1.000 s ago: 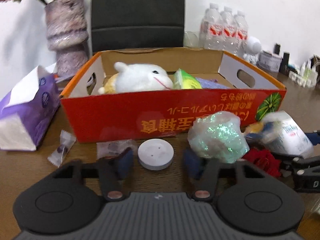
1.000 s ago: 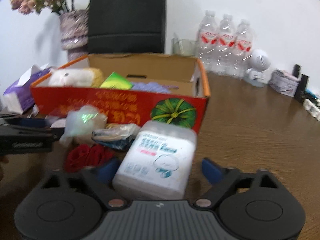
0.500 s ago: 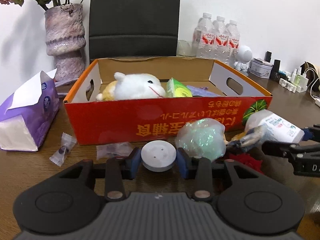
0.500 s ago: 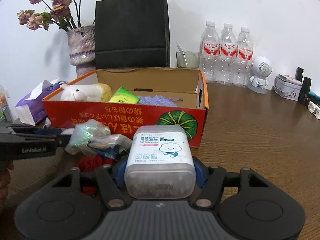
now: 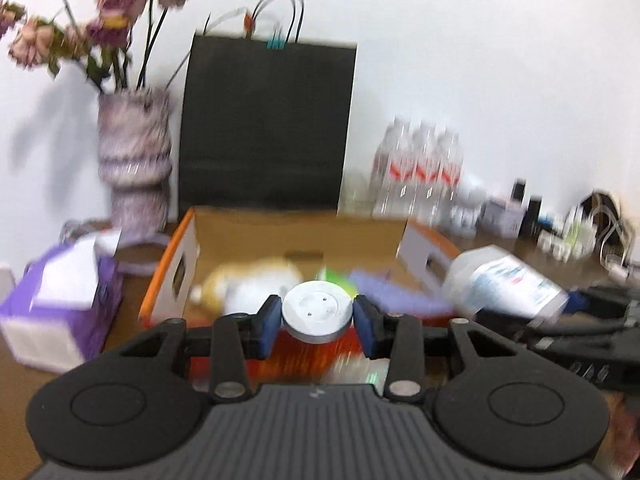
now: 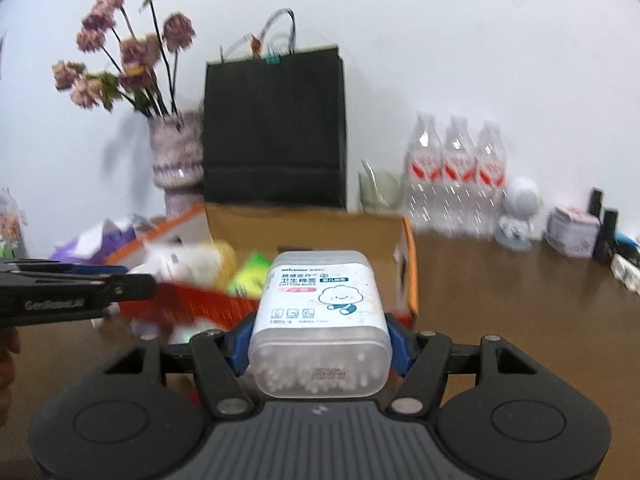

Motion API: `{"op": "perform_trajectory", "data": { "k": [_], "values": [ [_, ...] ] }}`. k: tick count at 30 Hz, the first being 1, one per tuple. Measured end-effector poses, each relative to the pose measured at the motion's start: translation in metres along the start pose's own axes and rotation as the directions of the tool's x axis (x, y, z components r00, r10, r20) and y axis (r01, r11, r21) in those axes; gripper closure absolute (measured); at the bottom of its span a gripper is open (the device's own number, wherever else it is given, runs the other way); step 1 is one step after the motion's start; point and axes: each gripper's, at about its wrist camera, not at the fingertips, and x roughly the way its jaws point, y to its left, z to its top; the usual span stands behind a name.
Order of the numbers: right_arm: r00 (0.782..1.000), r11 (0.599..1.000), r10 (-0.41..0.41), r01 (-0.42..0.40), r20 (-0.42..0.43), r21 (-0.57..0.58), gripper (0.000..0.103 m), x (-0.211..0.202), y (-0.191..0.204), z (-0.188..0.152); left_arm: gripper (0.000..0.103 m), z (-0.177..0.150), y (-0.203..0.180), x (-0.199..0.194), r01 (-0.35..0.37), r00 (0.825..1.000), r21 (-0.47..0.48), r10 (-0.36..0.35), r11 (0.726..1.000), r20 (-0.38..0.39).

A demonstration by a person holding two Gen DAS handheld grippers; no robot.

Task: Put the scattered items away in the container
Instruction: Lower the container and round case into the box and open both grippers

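My left gripper (image 5: pixel 317 318) is shut on a round white puck (image 5: pixel 317 311), held in the air in front of the orange cardboard box (image 5: pixel 168 280). My right gripper (image 6: pixel 318 340) is shut on a clear box of cotton buds (image 6: pixel 322 320), also lifted, just short of the cardboard box (image 6: pixel 410 272). Inside the box lie a white plush toy (image 5: pixel 256 284), a green pack (image 6: pixel 250 276) and something purple (image 5: pixel 384 288). In the left wrist view the cotton bud box (image 5: pixel 508 284) and the right gripper (image 5: pixel 596 328) show at the right. The left gripper (image 6: pixel 72 286) shows at the left of the right wrist view.
A purple tissue pack (image 5: pixel 60 300) lies left of the box. Behind it stand a vase of dried flowers (image 5: pixel 134 164), a black paper bag (image 5: pixel 266 124) and three water bottles (image 6: pixel 456 176). A small white robot figure (image 6: pixel 518 216) and small items (image 6: pixel 572 232) sit at the right on the brown table (image 6: pixel 520 300).
Both grippers closed on their items, the left on the puck and the right on the cotton bud box, then lifted them off the table. The views now look over the box's front wall.
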Motion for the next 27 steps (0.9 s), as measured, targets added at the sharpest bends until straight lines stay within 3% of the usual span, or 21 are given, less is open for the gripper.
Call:
{"op": "perform_trajectory", "data": {
  "k": [6, 11, 21, 22, 23, 25, 26, 27],
  "values": [
    [0.999, 0.999, 0.052, -0.052, -0.004, 0.0, 0.04, 0.033, 0.012, 0.033, 0.063, 0.032, -0.003, 0.037, -0.035, 0.999, -0.049, 0.037, 0.998, 0.035],
    [0.999, 0.999, 0.03, -0.029, -0.034, 0.017, 0.04, 0.068, 0.015, 0.053, 0.063, 0.04, 0.01, 0.071, -0.071, 0.997, -0.086, 0.071, 0.994, -0.008],
    [0.995, 1.0, -0.008, 0.01, -0.097, 0.018, 0.04, 0.1, 0.015, 0.052, 0.062, 0.034, 0.023, 0.086, -0.102, 0.994, -0.11, 0.097, 0.989, -0.047],
    [0.995, 1.0, -0.007, 0.009, -0.101, 0.019, 0.04, 0.1, 0.014, 0.052, 0.058, 0.035, 0.023, 0.086, -0.111, 0.993, -0.112, 0.106, 0.987, -0.052],
    [0.994, 1.0, -0.006, 0.008, -0.107, 0.021, 0.039, 0.101, 0.014, 0.052, 0.034, 0.036, 0.024, 0.087, -0.127, 0.991, -0.111, 0.121, 0.986, -0.06],
    [0.992, 0.999, 0.006, -0.002, -0.127, 0.034, 0.03, 0.104, 0.01, 0.053, 0.0, 0.037, 0.024, 0.087, -0.161, 0.986, -0.101, 0.154, 0.982, -0.066],
    [0.99, 0.999, 0.008, -0.002, -0.138, 0.042, 0.006, 0.105, 0.009, 0.053, 0.0, 0.037, 0.024, 0.086, -0.172, 0.984, -0.094, 0.167, 0.981, -0.059],
    [0.989, 0.999, -0.001, 0.008, -0.145, 0.047, 0.0, 0.106, 0.007, 0.054, 0.0, 0.038, 0.024, 0.085, -0.174, 0.984, -0.089, 0.169, 0.981, -0.057]
  ]
}}
